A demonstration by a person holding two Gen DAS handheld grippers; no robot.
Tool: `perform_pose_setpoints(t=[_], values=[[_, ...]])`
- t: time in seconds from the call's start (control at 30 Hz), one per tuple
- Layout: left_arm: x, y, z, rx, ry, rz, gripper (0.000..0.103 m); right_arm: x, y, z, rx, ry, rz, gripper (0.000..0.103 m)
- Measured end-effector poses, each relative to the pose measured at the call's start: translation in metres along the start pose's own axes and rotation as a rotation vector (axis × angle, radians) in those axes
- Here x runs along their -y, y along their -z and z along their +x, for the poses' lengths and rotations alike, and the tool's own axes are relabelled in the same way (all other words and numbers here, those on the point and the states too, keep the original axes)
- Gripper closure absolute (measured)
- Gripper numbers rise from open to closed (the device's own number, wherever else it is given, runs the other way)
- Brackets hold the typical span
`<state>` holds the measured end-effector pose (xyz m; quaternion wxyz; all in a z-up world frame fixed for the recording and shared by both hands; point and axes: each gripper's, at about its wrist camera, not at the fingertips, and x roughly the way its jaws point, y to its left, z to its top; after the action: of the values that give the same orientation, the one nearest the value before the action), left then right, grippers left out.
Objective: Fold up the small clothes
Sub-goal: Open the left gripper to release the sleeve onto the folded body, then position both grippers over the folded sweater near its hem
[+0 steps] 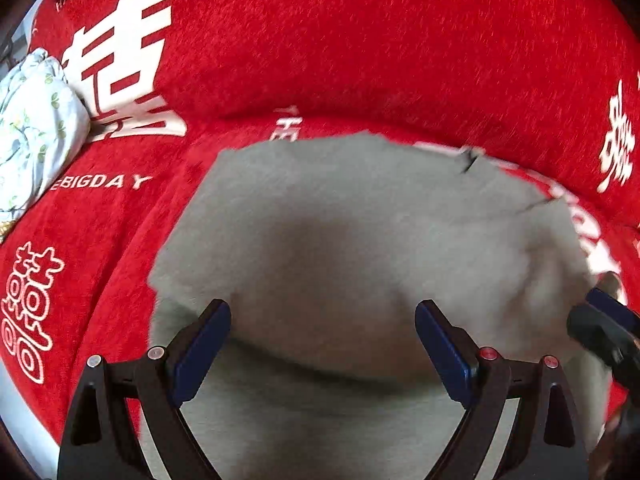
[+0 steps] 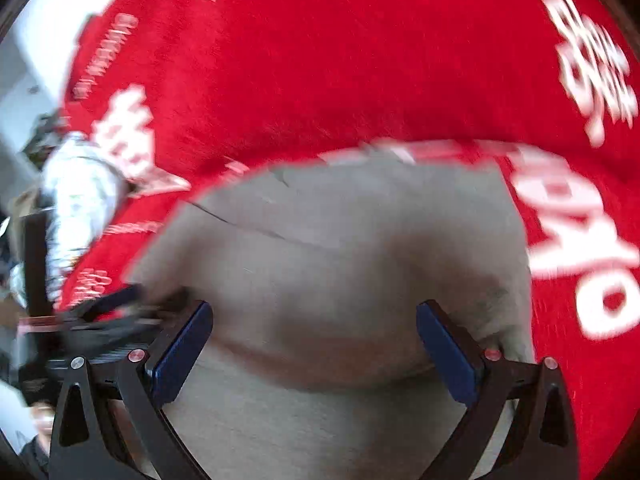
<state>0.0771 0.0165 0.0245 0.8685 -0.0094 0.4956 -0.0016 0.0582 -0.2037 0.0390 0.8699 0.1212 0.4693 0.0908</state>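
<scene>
— Grey garment [image 1: 340,240], where is it lying right now?

— It is lying spread on the red blanket [image 1: 360,40], directly below both of my grippers and filling the near half of each wrist view. A soft crease is running across it just beyond my fingers.

— How are your left fingers [image 1: 202,348] standing?

— They are standing wide apart on my left gripper [image 1: 322,350], with nothing pinched between them; only the grey cloth is showing underneath. I cannot tell whether the tips are touching it.

— And the right?

— My right gripper [image 2: 314,350] is also holding its fingers [image 2: 184,350] wide apart over the same cloth [image 2: 340,260], gripping nothing. Each gripper is showing at the edge of the other's view, so they are working close together.

— What is lying further out?

— Past the far edge of the garment the blanket [image 2: 340,60] is rising in a fold, printed with white characters and lettering. At the far left a pale floral bundle [image 1: 36,120] is resting on the blanket, well apart from the grey piece. The right view is heavily blurred, so finer detail there is unclear.
</scene>
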Motion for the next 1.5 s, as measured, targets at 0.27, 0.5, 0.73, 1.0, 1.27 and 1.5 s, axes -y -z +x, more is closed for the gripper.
perform_pose_setpoints(t=[0.27, 0.5, 0.73, 1.0, 1.27, 1.5], values=[[-0.014, 0.027, -0.003, 0.013, 0.016, 0.003, 0.009, 0.017, 0.058, -0.011, 0.02, 0.228, -0.114, 0.002], [0.007, 0.036, -0.033, 0.097, -0.023, 0.091, 0.009, -0.019, 0.054, -0.044, 0.174, 0.283, -0.189, 0.002], [0.009, 0.032, -0.01, 0.03, -0.054, 0.081, 0.009, -0.042, 0.012, 0.016, 0.015, 0.252, -0.181, 0.002], [-0.02, 0.061, -0.018, 0.014, -0.035, 0.053, 0.0, -0.017, 0.04, -0.009, 0.087, 0.36, -0.093, 0.001], [-0.002, 0.122, -0.058, 0.075, -0.029, 0.142, 0.0, -0.046, 0.145, -0.039, 0.119, 0.221, -0.288, 0.001], [-0.024, 0.181, -0.081, 0.041, 0.059, 0.088, 0.0, -0.029, 0.223, -0.087, 0.133, 0.217, -0.349, 0.001]])
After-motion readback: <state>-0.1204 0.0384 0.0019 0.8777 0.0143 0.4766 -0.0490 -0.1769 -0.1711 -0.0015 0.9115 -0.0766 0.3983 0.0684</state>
